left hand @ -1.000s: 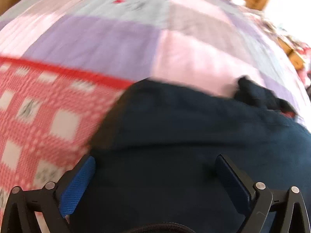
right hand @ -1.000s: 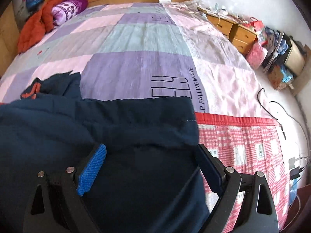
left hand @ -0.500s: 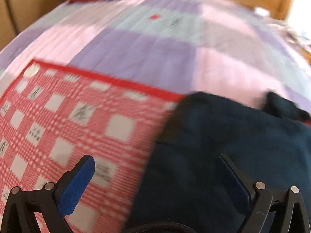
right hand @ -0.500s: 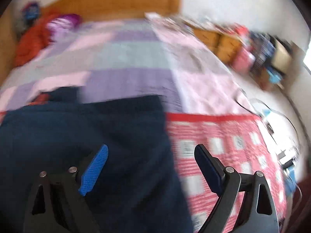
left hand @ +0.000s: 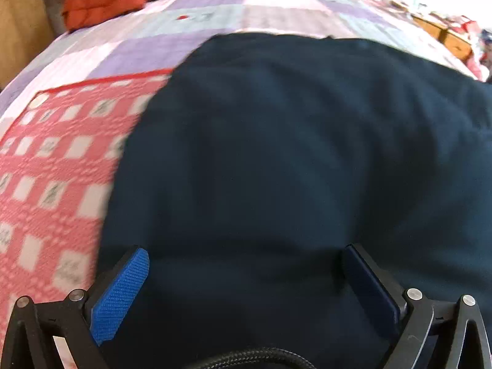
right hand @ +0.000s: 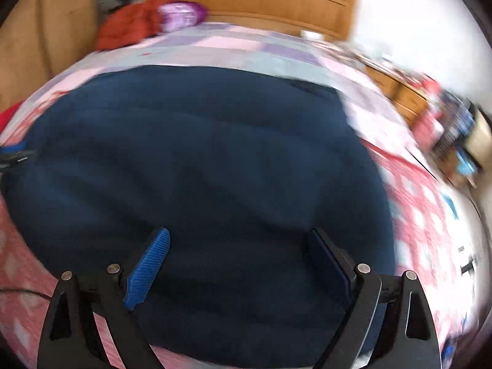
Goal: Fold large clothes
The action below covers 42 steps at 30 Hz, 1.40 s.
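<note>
Navy garment (left hand: 292, 160), a big dark piece of clothing, lies spread across the foot of the bed in front of me, covering part of the red-and-white checked blanket (left hand: 46, 169). Nearest to me, my left claw (left hand: 246, 279) stands wide apart above the near part of the cloth, holding nothing, and my right claw (right hand: 236, 264) is just as wide and just as empty over the same fabric. Both views are blurred, so I cannot tell where the near hem or any seam runs. That is the main risk as I judge it: if I close either claw now, I may pinch only the top layer, or catch the blanket along with it, and the fold would drag crooked. Soft ripples cross the middle of the garment; folding over them would likely trap creases. Farther off, its far edge reaches the lilac and pink patchwork bedspread (left hand: 246, 9). Beyond that, an orange bundle (right hand: 129, 27) sits by the wooden headboard (right hand: 261, 3), well apart from my work.
</note>
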Tool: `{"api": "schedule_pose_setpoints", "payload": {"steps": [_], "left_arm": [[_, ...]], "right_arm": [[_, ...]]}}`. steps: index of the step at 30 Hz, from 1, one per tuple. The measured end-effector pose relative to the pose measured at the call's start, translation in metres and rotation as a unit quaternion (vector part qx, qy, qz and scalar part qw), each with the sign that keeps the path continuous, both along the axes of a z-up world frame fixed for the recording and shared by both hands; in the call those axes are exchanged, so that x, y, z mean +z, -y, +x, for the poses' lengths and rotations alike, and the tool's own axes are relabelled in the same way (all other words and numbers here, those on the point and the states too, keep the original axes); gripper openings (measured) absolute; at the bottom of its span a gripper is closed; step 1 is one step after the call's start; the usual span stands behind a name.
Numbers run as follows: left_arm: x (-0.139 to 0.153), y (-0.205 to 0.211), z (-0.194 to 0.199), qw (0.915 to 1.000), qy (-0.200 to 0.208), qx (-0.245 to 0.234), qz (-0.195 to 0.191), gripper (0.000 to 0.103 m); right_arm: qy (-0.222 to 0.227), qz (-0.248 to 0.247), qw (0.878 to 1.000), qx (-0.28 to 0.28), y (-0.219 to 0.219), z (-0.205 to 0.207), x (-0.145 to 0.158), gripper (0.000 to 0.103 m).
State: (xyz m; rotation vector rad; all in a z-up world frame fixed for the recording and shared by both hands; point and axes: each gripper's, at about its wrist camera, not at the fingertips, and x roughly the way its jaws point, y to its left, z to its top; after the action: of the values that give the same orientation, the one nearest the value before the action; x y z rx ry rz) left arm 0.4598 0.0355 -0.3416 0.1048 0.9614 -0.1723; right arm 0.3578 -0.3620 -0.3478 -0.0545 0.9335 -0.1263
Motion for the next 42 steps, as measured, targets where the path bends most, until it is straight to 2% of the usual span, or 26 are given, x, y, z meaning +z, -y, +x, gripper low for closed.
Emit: {"api": "schedule_pose_setpoints", "payload": {"steps": [3,5,6,9,13,16,19,22,26,30,33,36,42], "left_arm": [[-0.004,-0.021,-0.001,0.9998,-0.010,0.017,0.005,0.103],[-0.005,-0.036,-0.002,0.9988,-0.019,0.041,0.018,0.103],[-0.006,-0.046,-0.003,0.9978,-0.025,0.057,0.023,0.103],[-0.002,-0.070,-0.014,0.9933,-0.041,0.104,0.031,0.103],[0.024,-0.072,-0.053,0.9932,-0.047,0.099,0.040,0.103],[0.060,-0.059,-0.090,0.9946,-0.047,0.083,0.040,0.103],[0.101,-0.040,-0.128,0.9962,-0.041,0.068,0.037,0.103],[0.144,-0.014,-0.165,0.9976,-0.043,0.046,0.028,0.103],[0.199,0.019,-0.220,0.9984,-0.047,0.023,0.021,0.103],[0.234,0.031,-0.253,0.9979,-0.057,0.023,0.019,0.103],[0.261,0.032,-0.274,0.9981,-0.050,0.026,0.025,0.103],[0.286,0.032,-0.293,0.9983,-0.051,0.026,0.012,0.103],[0.315,0.038,-0.317,0.9983,-0.056,0.019,0.002,0.103]], "right_arm": [[-0.018,-0.002,0.998,-0.067,0.053,-0.023,-0.001,0.094],[-0.031,0.025,0.993,-0.108,0.086,-0.039,-0.002,0.094],[-0.039,0.020,0.991,-0.125,0.096,-0.047,-0.002,0.094],[-0.053,-0.007,0.987,-0.154,0.104,-0.066,0.007,0.093],[-0.069,-0.019,0.982,-0.177,0.099,-0.098,0.029,0.093],[-0.068,-0.003,0.983,-0.170,0.076,-0.133,0.060,0.093],[-0.067,0.008,0.986,-0.150,0.035,-0.165,0.102,0.093],[-0.068,0.047,0.987,-0.140,-0.007,-0.203,0.148,0.093],[-0.071,0.083,0.985,-0.132,-0.064,-0.234,0.195,0.093],[-0.084,0.092,0.984,-0.125,-0.105,-0.250,0.236,0.093],[-0.068,0.086,0.987,-0.116,-0.125,-0.268,0.270,0.093],[-0.058,0.067,0.990,-0.108,-0.148,-0.289,0.304,0.093],[-0.058,0.081,0.989,-0.105,-0.160,-0.306,0.340,0.094]]}}
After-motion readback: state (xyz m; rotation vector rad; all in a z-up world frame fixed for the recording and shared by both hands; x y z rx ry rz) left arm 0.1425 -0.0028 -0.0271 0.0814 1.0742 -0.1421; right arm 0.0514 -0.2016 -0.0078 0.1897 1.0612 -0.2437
